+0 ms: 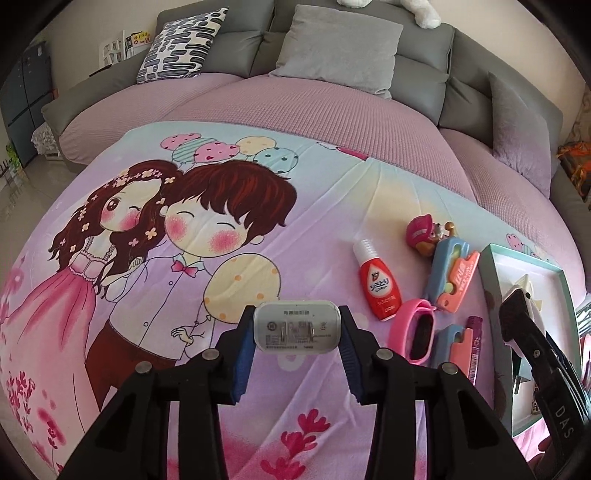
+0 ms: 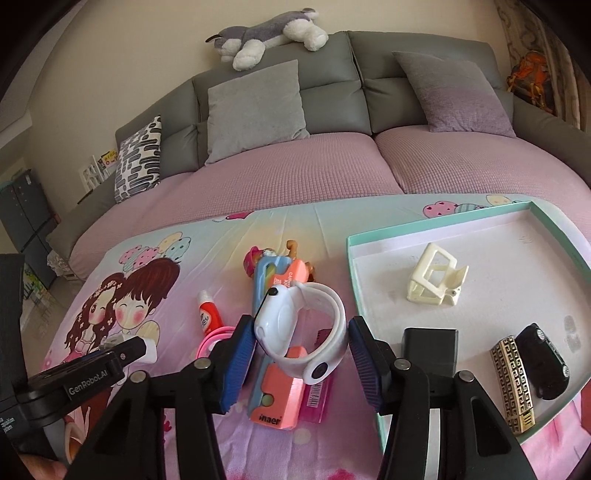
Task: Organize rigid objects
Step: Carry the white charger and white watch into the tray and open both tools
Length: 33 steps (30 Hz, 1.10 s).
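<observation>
My left gripper (image 1: 296,325) is shut on a white power adapter (image 1: 296,329), held between the blue pads above the cartoon-print cloth (image 1: 184,258). My right gripper (image 2: 301,328) is shut on a white watch (image 2: 295,325) with a looped strap, lifted over the toys. Just right of it lies a teal-rimmed tray (image 2: 498,258). The tray holds a cream clip stand (image 2: 436,280), a black box (image 2: 430,350), a patterned bar (image 2: 513,384) and a black toy car (image 2: 546,362).
On the cloth lie a red-and-white bottle (image 1: 378,284), a pink band (image 1: 415,332), two blue-and-orange toys (image 1: 452,273), a small figure (image 1: 421,232) and a purple tube (image 1: 474,343). A grey sofa (image 2: 332,96) with cushions and a plush dog (image 2: 266,33) stands behind.
</observation>
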### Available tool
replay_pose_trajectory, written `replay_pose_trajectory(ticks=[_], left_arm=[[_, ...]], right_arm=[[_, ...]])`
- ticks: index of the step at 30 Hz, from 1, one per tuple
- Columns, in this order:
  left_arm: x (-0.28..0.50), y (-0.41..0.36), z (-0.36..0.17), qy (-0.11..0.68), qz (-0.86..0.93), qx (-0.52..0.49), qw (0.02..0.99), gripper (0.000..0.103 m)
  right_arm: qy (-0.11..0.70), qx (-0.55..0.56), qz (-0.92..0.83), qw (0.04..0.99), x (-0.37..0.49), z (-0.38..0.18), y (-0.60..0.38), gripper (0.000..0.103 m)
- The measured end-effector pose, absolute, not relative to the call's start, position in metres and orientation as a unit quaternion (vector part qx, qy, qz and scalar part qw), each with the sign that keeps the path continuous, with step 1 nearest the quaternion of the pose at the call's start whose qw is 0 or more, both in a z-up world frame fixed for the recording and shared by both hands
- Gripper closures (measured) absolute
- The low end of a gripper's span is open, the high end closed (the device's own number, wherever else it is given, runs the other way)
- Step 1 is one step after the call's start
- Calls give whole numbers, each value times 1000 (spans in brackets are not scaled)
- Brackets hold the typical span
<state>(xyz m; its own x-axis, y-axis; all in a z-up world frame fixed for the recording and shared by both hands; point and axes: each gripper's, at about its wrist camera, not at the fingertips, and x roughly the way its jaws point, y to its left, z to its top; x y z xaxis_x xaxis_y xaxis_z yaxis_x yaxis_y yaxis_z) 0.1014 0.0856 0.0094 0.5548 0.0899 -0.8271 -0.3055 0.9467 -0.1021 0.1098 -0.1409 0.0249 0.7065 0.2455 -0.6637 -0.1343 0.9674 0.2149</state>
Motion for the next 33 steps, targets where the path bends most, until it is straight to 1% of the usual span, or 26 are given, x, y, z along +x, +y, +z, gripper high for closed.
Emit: replay_pose_trajectory(ticks=[7,15,25,33], left_arm=[[104,62,20,453,98,-87,882,59],[110,26,38,438,70,-53,895,59],[135,-73,62,412,-29,18,910,59],[159,-143,50,425,-98,39,899,59]], right_arm=[[360,109,78,923,112,31,-178,48],[334,111,12,936,110,39,-224,48],[339,131,-117,924,108,29,-300,48],[351,120,-146,917,108,22,-317,48]])
